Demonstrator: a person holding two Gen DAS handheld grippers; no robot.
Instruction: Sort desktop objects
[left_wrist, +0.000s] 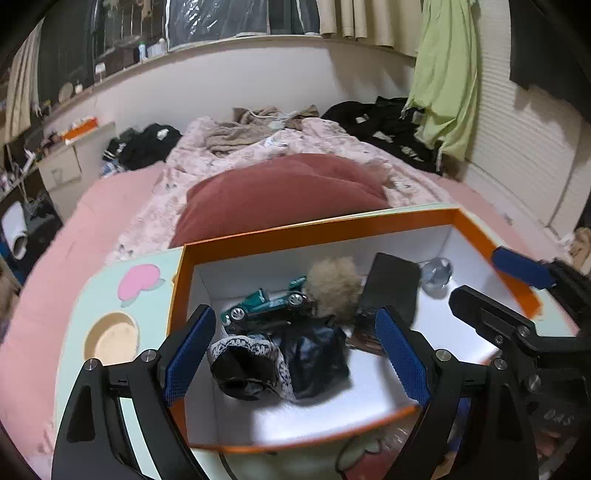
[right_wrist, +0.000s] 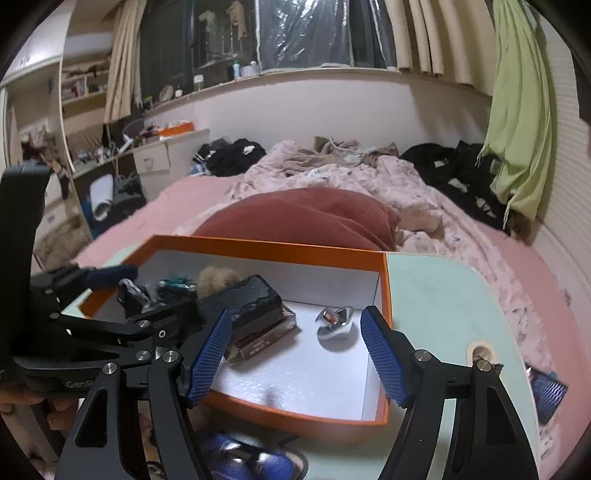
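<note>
An orange box (left_wrist: 317, 225) with a white inside sits on a pale green table. In it lie a teal toy car (left_wrist: 266, 302), a beige fluffy ball (left_wrist: 334, 286), a flat black case (left_wrist: 395, 284), a shiny silver piece (left_wrist: 436, 275) and a black lace-trimmed pouch (left_wrist: 247, 365). My left gripper (left_wrist: 295, 317) hangs open over the pouch, touching nothing. My right gripper (right_wrist: 297, 319) is open above the box's right half. The silver piece (right_wrist: 334, 321) lies on the floor beyond its fingers, beside a black block (right_wrist: 255, 299) stacked on a brown box (right_wrist: 266, 339).
The table (right_wrist: 443, 295) has a round recess (left_wrist: 110, 336) on its left and a small hole (right_wrist: 480, 350) on its right. A blue object (right_wrist: 243, 458) lies at its near edge. A blue patterned item (right_wrist: 546, 395) is at right. A red pillow (left_wrist: 288, 192) and bedding lie behind.
</note>
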